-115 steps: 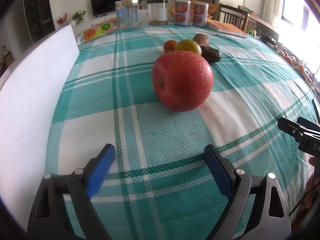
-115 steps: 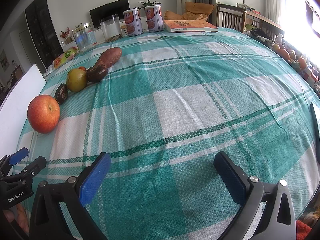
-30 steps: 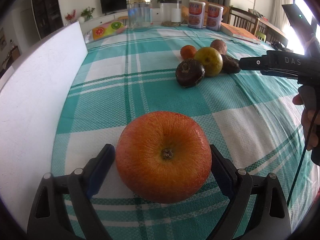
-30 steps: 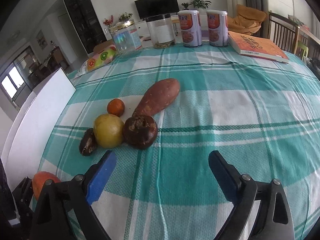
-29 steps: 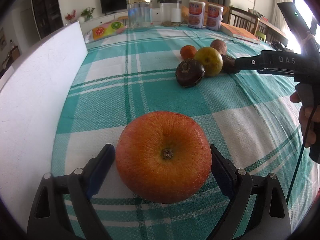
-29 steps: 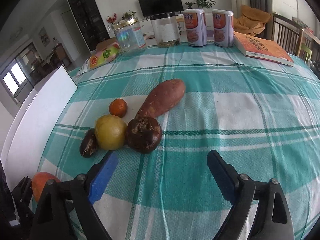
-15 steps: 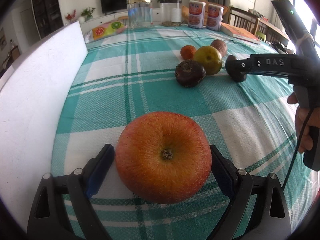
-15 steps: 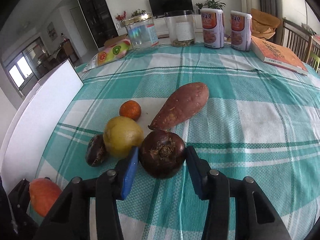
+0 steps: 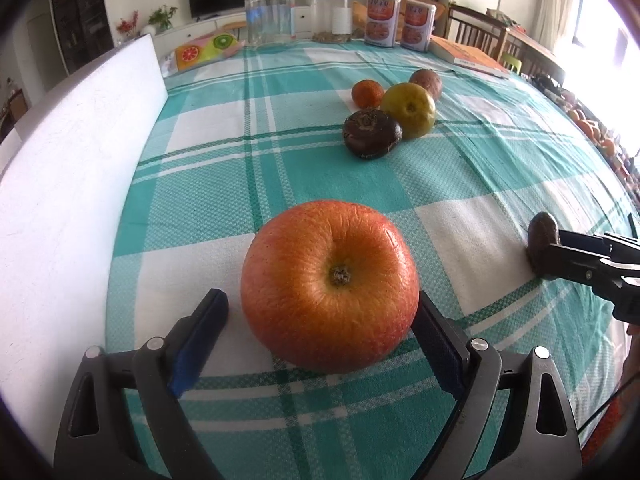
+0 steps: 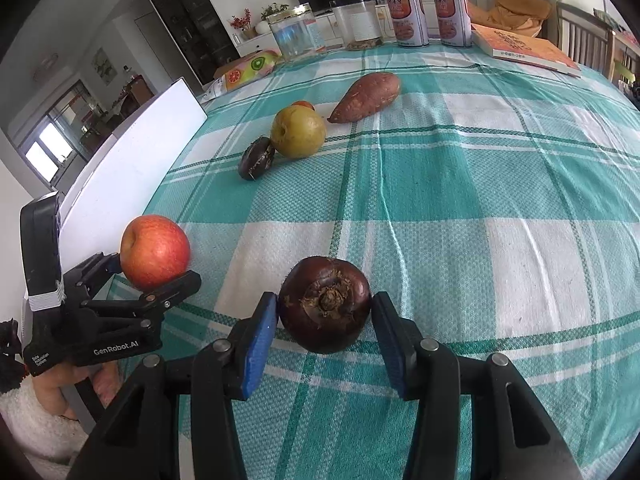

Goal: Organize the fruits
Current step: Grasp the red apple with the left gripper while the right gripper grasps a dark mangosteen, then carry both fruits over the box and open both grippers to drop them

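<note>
Fruit lies on a teal-and-white checked tablecloth that covers the table.

Left gripper: the red apple sits between its two fingers, resting on the cloth near the table's near edge. The right pad touches the apple's side; a narrow gap shows between the left pad and the fruit, so the fingers bracket the apple rather than clamp it, and the grip reads as released. In the right wrist view the same apple appears at the left, with the left gripper's black frame around it.

Right gripper: its blue pads are clenched on a dark purple round fruit, one pad against each side. The fruit is at the near part of the cloth; whether it touches the cloth or is held just above it cannot be told. In the left wrist view this fruit shows at the right edge between the black fingertips.

Remaining group, further back on the cloth and well apart from both grippers:
- a second dark fruit, touching a yellow-green fruit;
- a small orange behind them;
- a sweet potato lying just beyond the yellow-green fruit.

Far edge: two tins, clear jars, a book. A white board stands along the left side.
</note>
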A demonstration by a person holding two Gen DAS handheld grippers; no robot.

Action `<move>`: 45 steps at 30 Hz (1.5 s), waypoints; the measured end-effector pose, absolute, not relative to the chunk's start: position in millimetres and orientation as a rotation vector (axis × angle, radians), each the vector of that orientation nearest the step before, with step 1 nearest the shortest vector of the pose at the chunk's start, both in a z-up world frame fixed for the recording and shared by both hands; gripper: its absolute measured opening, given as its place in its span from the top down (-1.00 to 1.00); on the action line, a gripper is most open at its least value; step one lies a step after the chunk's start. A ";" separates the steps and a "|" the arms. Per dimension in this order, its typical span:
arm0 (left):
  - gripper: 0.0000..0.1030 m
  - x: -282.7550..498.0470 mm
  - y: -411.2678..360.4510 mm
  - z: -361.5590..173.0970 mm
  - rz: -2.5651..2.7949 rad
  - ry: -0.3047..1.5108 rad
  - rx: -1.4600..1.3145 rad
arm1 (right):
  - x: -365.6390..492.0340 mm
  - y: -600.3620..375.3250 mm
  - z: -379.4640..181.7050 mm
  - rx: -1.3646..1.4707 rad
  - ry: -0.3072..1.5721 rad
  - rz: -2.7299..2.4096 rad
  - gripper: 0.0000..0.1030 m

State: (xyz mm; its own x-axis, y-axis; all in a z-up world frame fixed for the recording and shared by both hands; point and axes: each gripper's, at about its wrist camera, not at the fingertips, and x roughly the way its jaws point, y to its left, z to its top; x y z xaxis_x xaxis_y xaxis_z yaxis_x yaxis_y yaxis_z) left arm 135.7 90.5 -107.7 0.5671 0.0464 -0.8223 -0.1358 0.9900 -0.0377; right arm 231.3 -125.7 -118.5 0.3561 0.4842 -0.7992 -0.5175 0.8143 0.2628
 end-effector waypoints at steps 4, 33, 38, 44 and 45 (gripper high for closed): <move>-0.77 128.4 96.4 -103.3 0.108 0.944 -0.133 | 235.4 -118.3 -118.6 -0.066 1.019 0.622 -0.10; -0.37 -38.8 301.2 -3.7 0.510 0.860 -0.383 | 35.7 140.4 -19.3 -0.284 0.940 1.315 0.08; -0.38 -41.0 325.4 -32.5 0.609 0.939 -0.433 | 24.0 162.0 -42.2 -0.379 0.981 1.283 -0.07; -0.55 -32.9 298.4 -5.0 0.571 0.807 -0.362 | 49.9 115.4 -7.8 -0.252 0.870 1.216 -0.28; -0.55 -28.4 290.9 0.4 0.544 0.789 -0.351 | 58.2 102.6 -1.8 -0.227 0.844 1.186 -0.32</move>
State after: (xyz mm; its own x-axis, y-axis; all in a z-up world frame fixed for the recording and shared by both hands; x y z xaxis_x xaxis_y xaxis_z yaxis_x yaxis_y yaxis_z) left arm -28.4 290.9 0.4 0.5795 0.3275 -0.7463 -0.5813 0.8079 -0.0968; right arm 58.2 102.6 -1.8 0.1187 0.7218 -0.6818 -0.8809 0.3934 0.2631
